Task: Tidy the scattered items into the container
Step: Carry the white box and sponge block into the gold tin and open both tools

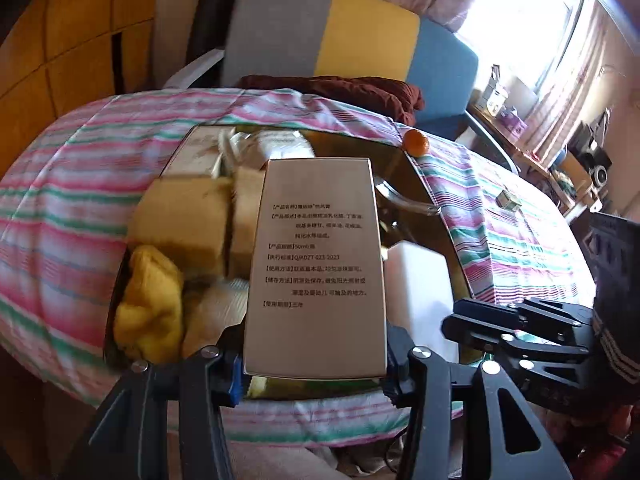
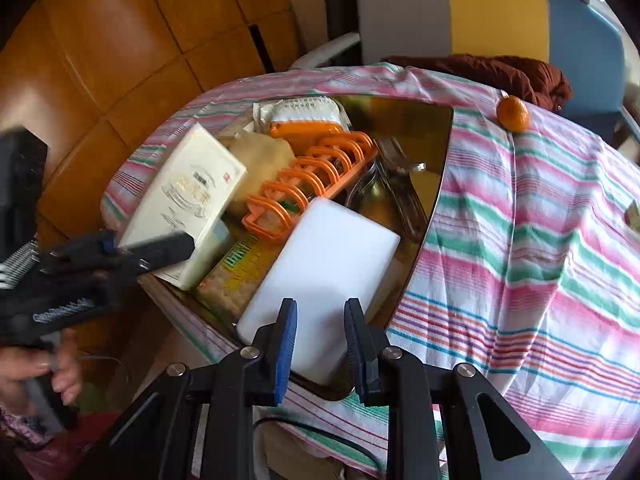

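Left gripper [image 1: 316, 364] clamped on a printed carton [image 1: 316, 264]; right gripper [image 2: 320, 340] closed, empty.
Carton hangs over the tray [image 2: 436, 184], white block [image 2: 332, 272] at three o'clock; light, stiff, crushable, best pinched across its narrow sides.

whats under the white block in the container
The white block lies tilted on a yellow-green packet and the orange rack's near end. The container floor below it is hidden.
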`<move>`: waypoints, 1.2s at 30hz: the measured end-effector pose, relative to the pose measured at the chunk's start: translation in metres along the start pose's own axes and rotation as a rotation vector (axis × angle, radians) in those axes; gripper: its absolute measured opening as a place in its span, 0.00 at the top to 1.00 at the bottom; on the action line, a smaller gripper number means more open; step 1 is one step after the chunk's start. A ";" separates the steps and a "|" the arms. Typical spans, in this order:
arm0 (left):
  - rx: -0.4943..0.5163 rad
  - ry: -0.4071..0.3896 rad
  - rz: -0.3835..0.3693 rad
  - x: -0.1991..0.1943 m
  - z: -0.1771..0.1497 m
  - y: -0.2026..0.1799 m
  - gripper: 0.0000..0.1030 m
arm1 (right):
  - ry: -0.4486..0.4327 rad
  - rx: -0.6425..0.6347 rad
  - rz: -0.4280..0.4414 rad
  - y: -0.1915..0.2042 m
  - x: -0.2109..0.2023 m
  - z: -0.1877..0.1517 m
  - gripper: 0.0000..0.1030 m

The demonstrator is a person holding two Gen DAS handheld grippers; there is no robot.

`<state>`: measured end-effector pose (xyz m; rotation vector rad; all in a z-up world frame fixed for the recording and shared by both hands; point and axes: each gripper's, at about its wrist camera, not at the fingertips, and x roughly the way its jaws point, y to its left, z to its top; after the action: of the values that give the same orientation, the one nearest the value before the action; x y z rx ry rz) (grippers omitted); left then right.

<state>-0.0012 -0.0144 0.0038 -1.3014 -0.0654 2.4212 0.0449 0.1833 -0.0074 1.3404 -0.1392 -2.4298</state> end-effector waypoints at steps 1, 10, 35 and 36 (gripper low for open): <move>0.012 0.001 -0.007 0.002 0.007 -0.003 0.51 | -0.017 0.006 0.012 -0.002 -0.004 0.000 0.75; 0.151 0.022 0.017 0.038 0.080 -0.029 0.51 | -0.152 0.092 0.038 -0.032 -0.027 0.016 0.68; 0.314 0.132 -0.016 0.082 0.142 -0.021 0.51 | 0.177 0.087 0.071 -0.053 0.094 0.129 0.78; 0.312 0.141 -0.035 0.084 0.143 -0.023 0.51 | 0.183 0.081 0.085 -0.052 0.091 0.124 0.78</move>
<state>-0.1511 0.0568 0.0233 -1.3061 0.3130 2.1948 -0.1168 0.1877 -0.0259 1.5519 -0.2433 -2.2406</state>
